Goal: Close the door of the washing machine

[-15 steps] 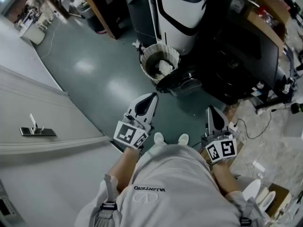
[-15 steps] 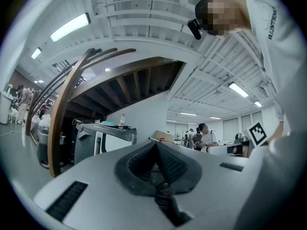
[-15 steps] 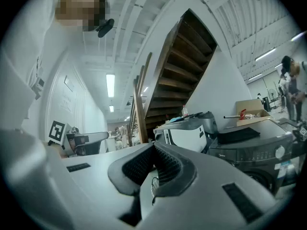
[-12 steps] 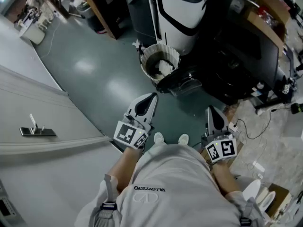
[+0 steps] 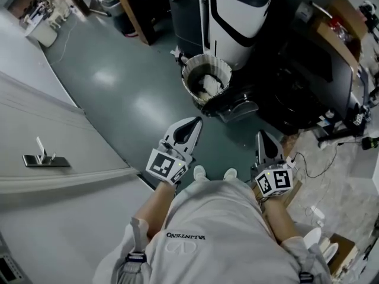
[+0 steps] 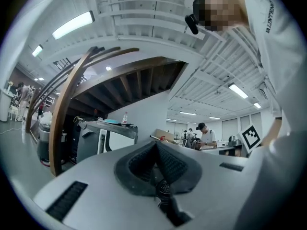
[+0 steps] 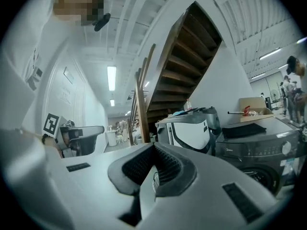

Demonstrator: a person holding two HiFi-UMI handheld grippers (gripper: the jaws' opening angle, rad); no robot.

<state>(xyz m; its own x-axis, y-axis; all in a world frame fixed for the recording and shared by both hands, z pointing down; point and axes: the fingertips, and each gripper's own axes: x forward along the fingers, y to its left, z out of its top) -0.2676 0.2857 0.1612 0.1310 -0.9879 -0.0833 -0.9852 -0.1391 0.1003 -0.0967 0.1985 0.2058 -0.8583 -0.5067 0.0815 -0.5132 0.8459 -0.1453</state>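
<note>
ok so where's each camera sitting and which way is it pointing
Head view: on the person's head, looking steeply down at the floor and laundry basket; shows shirt, shoes, left hand-held gripper and right hand-held gripper.
Left gripper view: on that gripper, level along its shut jaws toward the staircase; shirt at right.
Right gripper view: likewise level, facing the washing machine; shirt at left.
Shared: both gripper views show the staircase and white machine.

Bright, even indoor light; strong fisheye in both gripper views.
The ceiling strip lights (image 6: 72, 25) glare white; soft sheen patches lie on the green floor (image 5: 106, 78); gripper views curve and darken at their edges.
</note>
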